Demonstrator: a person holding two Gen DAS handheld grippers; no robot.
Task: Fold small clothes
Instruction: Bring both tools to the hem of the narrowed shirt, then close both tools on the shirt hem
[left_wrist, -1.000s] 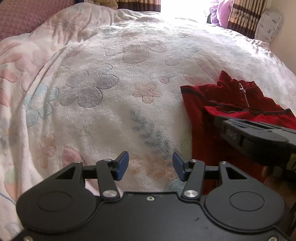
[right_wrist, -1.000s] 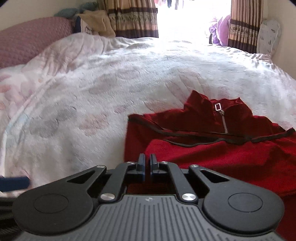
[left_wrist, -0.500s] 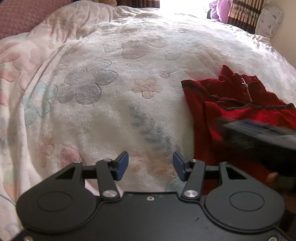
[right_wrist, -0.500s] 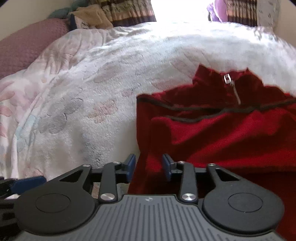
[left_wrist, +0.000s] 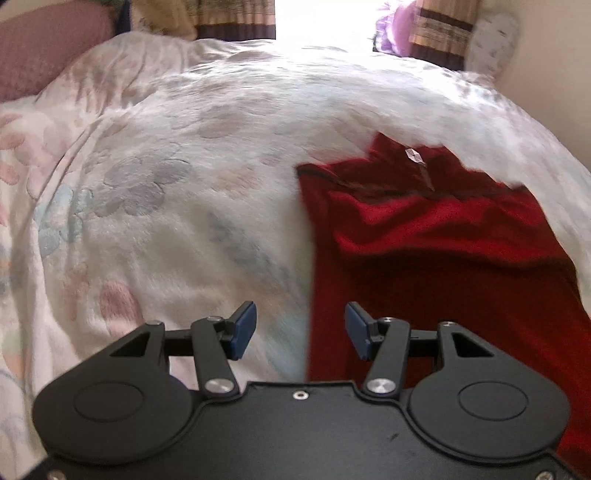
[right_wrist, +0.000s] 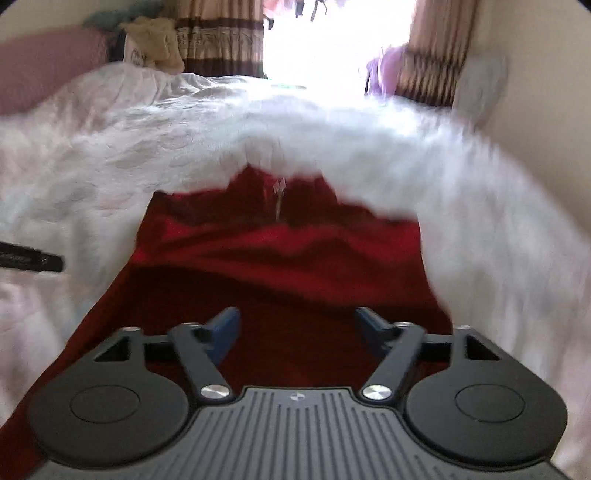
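A small red velvet top (left_wrist: 436, 251) with a metal zip pull at its collar lies on the floral blanket, its lower part folded up over the chest. My left gripper (left_wrist: 299, 334) hovers open over the garment's left edge, with nothing between its blue pads. In the right wrist view the same red top (right_wrist: 280, 266) fills the middle. My right gripper (right_wrist: 293, 332) hangs above its near part, jaws opening wide, and nothing is pinched between them. The view is blurred by motion.
The white fleece blanket (left_wrist: 166, 206) with pastel flowers covers the whole bed. A mauve pillow (left_wrist: 48, 59) lies far left. Striped curtains (right_wrist: 218, 40) and a bright window stand behind the bed. A wall (right_wrist: 535, 110) runs along the right. A dark part of the left gripper (right_wrist: 29, 258) shows at the left edge.
My right gripper went from shut to wide open and pulled back toward the near end of the red top. My left gripper shifted right, over the garment's left edge.
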